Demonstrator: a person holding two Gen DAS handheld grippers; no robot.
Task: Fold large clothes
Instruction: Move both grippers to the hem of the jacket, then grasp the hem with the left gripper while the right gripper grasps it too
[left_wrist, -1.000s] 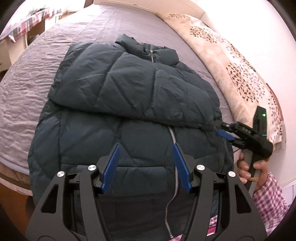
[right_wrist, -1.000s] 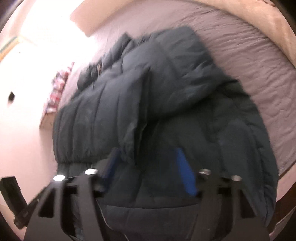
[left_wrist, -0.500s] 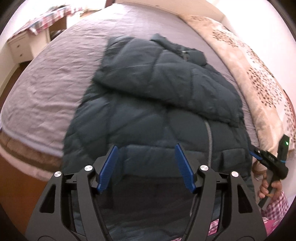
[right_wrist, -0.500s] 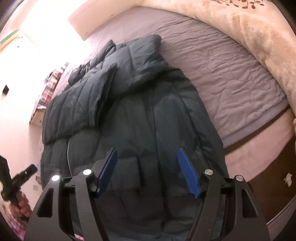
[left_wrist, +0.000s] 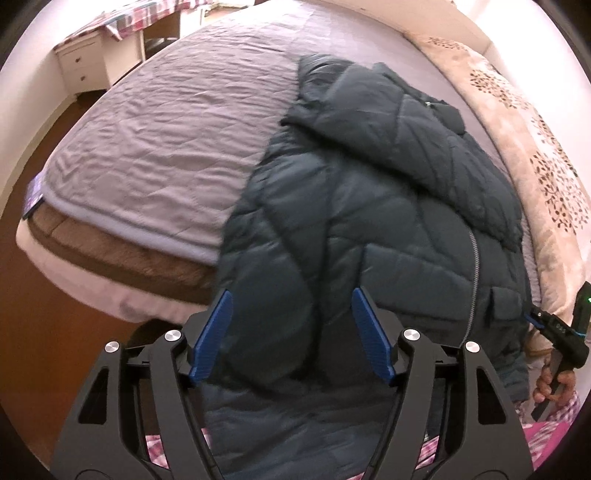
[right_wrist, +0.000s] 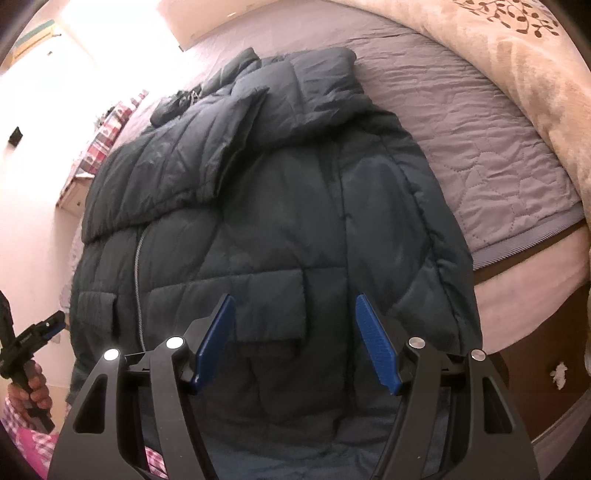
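Lilac bedspread (left_wrist: 177, 147) under a dark quilted coat (left_wrist: 369, 206), sleeves folded across its chest, hem hanging over the bed's edge, left gripper (left_wrist: 291, 328) just widened, right gripper (right_wrist: 295, 336) spread too, both empty above the hem

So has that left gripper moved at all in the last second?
Yes. The left gripper has slid toward the jacket's left hem corner: the zipper, between its fingers before, now lies to their right. Its empty jaws have just been opening.

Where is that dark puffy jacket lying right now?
The jacket lies on the purple bedspread, its hem hanging over the bed's near edge, beside the beige leaf-patterned blanket; both wrist views show it.
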